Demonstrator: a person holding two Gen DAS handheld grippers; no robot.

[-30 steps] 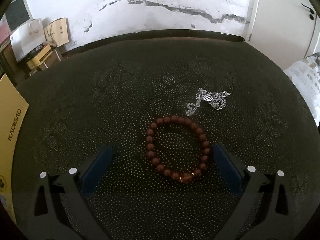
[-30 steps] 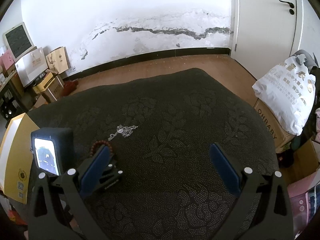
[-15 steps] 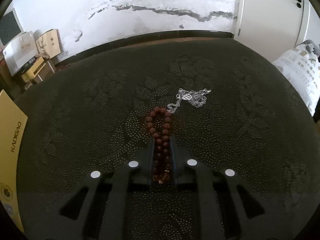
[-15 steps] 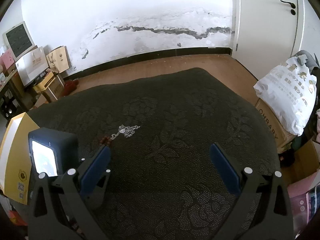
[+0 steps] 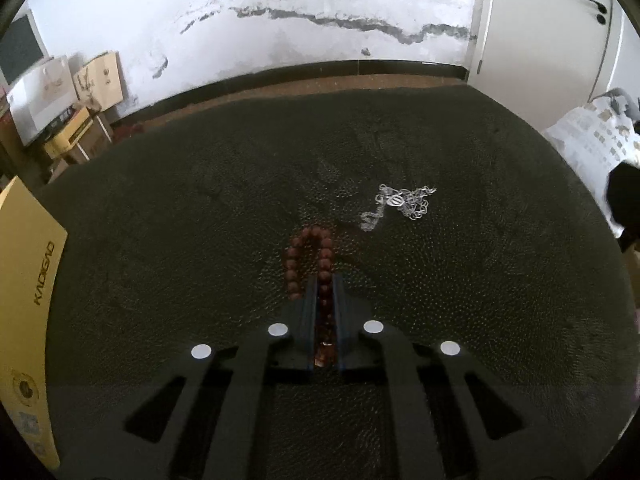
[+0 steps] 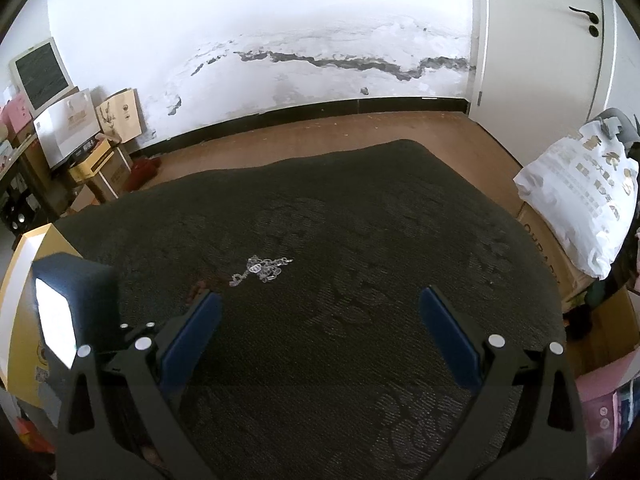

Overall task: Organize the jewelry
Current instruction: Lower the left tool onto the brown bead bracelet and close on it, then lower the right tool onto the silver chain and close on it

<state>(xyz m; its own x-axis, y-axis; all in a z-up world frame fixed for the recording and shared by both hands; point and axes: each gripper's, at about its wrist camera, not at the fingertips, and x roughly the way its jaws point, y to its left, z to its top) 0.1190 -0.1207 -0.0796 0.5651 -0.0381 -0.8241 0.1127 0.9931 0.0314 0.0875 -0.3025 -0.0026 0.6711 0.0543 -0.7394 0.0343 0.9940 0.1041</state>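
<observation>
My left gripper [image 5: 323, 280] is shut on a dark red bead bracelet [image 5: 310, 256], which is squeezed into a narrow loop sticking out ahead of the fingertips, just above the dark patterned cloth [image 5: 200, 240]. A tangled silver chain necklace [image 5: 400, 204] lies on the cloth a little beyond and to the right. In the right wrist view the same silver chain necklace [image 6: 262, 270] lies ahead of my right gripper [image 6: 320, 306], which stands open with nothing between its blue pads [image 6: 448, 336]. The left gripper's body shows at that view's lower left; only a sliver of the bracelet shows there.
A yellow cardboard box [image 5: 24, 280] stands at the cloth's left edge. A white printed bag [image 6: 580, 208] sits on a carton at the right. Boxes and paper bags [image 6: 80, 136] line the far left wall. A white door [image 6: 540, 40] is at the back right.
My left gripper closed on the bracelet, squeezing the round loop flat, then rose a little with it. The right gripper stayed still and open.
</observation>
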